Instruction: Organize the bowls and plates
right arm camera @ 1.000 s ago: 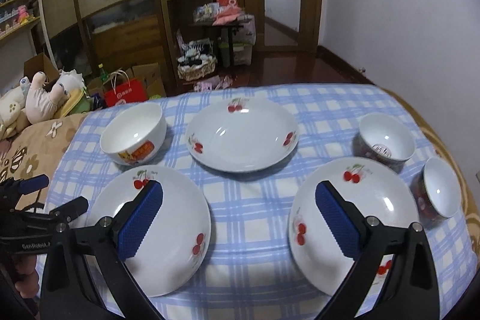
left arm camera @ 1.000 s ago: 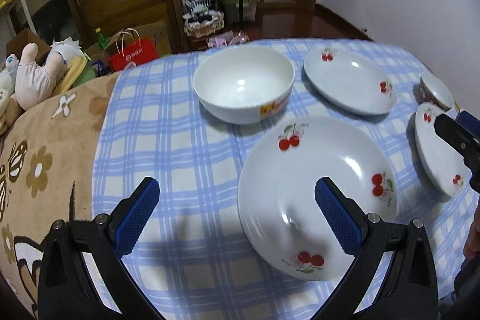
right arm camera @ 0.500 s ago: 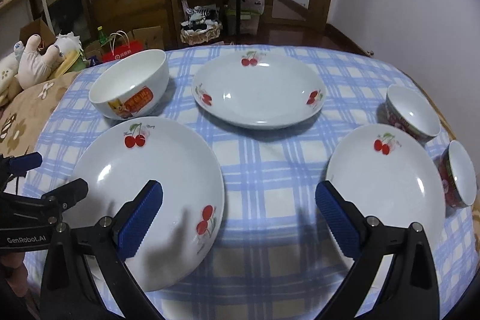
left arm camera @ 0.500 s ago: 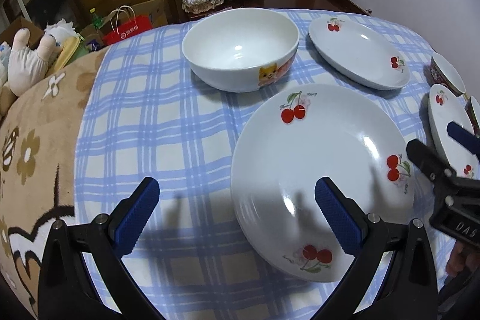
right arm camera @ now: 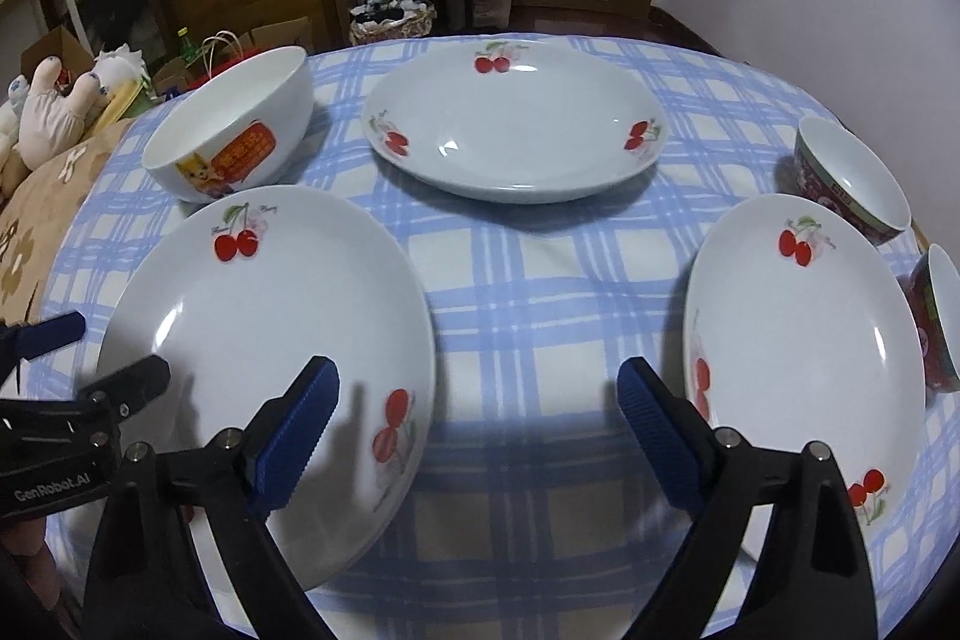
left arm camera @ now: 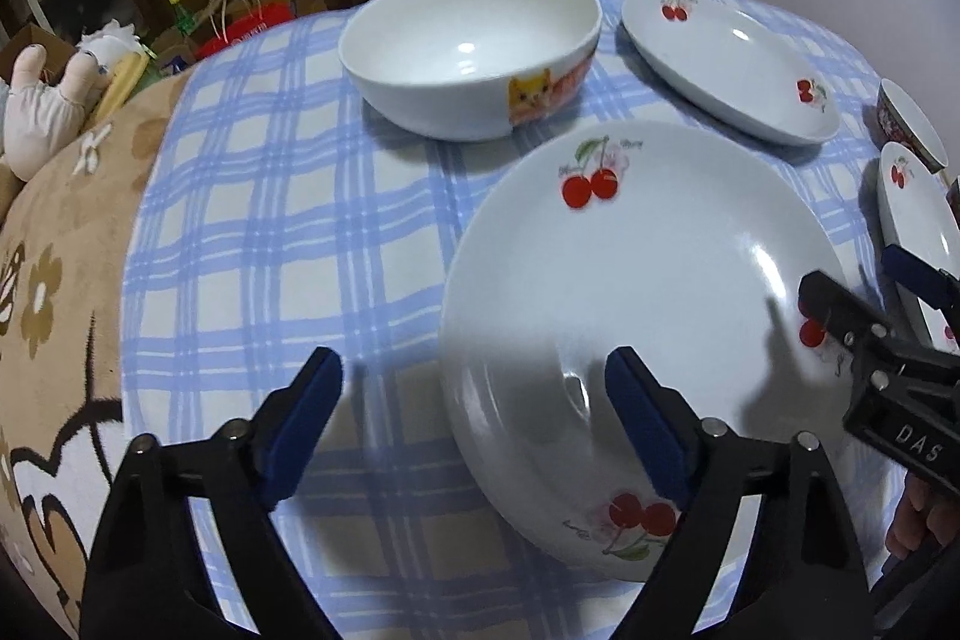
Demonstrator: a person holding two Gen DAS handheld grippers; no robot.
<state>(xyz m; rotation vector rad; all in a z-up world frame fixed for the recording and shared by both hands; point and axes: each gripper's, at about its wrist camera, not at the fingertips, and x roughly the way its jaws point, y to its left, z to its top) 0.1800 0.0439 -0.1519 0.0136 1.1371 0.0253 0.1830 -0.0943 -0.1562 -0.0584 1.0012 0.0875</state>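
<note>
A: Left wrist view: the left claw [left arm camera: 474, 421] stands wide, its jaws just now narrowing, with nothing pressed between the blue pads. The left rim of the near cherry plate [left arm camera: 648, 292] lies inside the gap; one pad hangs over the plate's well, the other over bare checked cloth [left arm camera: 288, 220].

B: So the plate sits forward and to the right of that claw?

A: Yes, and its rim edge runs roughly away from the claw, so the pads straddle it. I judge the rim is what it will pinch.

B: And the right claw [right arm camera: 477, 421]?

A: In the right wrist view it is also wide and empty, hanging over the cloth between the near cherry plate on its left and the right cherry plate [right arm camera: 804, 334]. Neither rim is between its pads.

B: Where is the rest?

A: On the tabletop: the far cherry plate [right arm camera: 510, 124], the cat-print bowl [left arm camera: 474, 46] behind the near plate, and two small red-patterned bowls [right arm camera: 852, 178] at the right edge. The left hand is nearer the near plate.
</note>
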